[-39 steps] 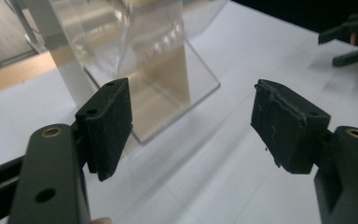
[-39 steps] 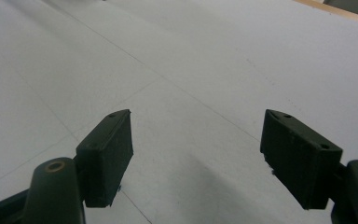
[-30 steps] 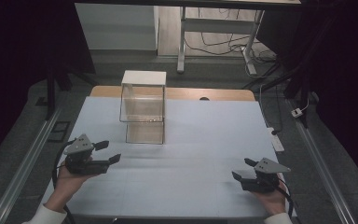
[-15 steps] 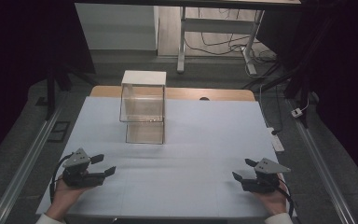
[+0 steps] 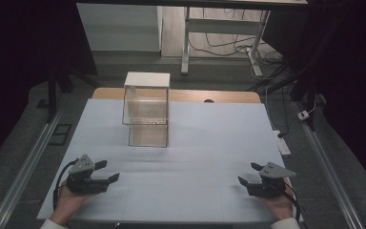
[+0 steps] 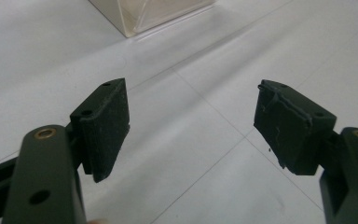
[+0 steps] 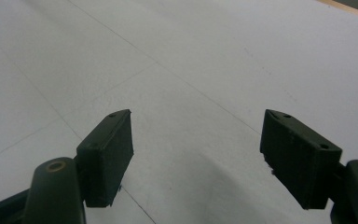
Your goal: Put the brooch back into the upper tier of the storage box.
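Note:
A clear plastic box with a white lid [image 5: 146, 110] stands on the white table [image 5: 205, 143], toward the back and left of centre; its lower corner [image 6: 140, 18] shows at the top of the left gripper view. My left gripper [image 5: 108, 171] rests low at the front left of the table, jaws open with nothing between them [image 6: 191, 126]. My right gripper [image 5: 248, 173] lies at the front right, jaws open and bare table between them [image 7: 198, 154]. Both grippers point inward, well short of the box.
A wooden strip [image 5: 219, 96] edges the table's far side. Metal rails [image 5: 28, 157] run along the floor on both sides. Beyond the table stand a desk frame [image 5: 187, 43] and loose cables [image 5: 233, 47]; a small white plug [image 5: 304, 114] lies at the right.
My left gripper has come down and back toward the table's front edge. The right gripper and the box have stayed put.

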Motion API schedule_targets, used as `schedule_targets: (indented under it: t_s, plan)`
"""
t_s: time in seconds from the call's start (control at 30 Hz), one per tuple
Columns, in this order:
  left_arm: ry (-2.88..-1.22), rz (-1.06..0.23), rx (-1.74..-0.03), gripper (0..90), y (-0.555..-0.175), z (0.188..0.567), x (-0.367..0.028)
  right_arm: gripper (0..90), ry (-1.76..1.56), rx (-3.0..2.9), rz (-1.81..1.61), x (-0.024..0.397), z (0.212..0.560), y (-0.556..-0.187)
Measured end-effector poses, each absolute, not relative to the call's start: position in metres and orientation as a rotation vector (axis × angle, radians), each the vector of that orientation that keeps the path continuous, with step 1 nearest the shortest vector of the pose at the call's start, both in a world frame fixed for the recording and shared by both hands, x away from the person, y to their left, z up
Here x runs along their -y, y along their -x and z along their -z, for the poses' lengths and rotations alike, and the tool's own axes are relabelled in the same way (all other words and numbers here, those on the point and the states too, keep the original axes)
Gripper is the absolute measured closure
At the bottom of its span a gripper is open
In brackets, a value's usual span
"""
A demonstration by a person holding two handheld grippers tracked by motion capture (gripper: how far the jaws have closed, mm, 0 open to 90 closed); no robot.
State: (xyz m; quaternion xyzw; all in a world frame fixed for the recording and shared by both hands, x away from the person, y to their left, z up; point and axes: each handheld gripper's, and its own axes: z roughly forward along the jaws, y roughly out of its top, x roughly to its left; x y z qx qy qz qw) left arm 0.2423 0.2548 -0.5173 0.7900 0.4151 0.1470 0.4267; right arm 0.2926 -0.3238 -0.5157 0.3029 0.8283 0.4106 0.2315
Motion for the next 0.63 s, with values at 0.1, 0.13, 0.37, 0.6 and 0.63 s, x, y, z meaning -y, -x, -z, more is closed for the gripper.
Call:
schedule_targets:
  t_s: [0.1, 0.13, 0.37, 0.6, 0.63]
  plan:
    - [-1.975, -0.370, -1.035, 26.2, -0.2426, 0.5169, -0.2547, 25.0, -0.833, -2.277, -1.129, 0.3236, 0.5158, -0.2927]
    - [-1.975, -0.371, -1.035, 26.2, -0.2426, 0.5168, -0.2547, 25.0, -0.833, -2.278, -1.129, 0.3236, 0.5158, -0.2926]
    - [-1.977, -0.371, -1.034, 26.0, -0.2430, 0.5171, -0.2545, 25.1, -0.832, -2.277, -1.124, 0.3237, 0.5156, -0.2924]
    - [-1.979, -0.369, -1.038, 25.7, -0.2432, 0.5175, -0.2549, 25.0, -0.831, -2.272, -1.135, 0.3236, 0.5152, -0.2925]
    - [-1.979, -0.370, -1.039, 25.6, -0.2432, 0.5175, -0.2549, 25.0, -0.830, -2.271, -1.136, 0.3236, 0.5152, -0.2926]
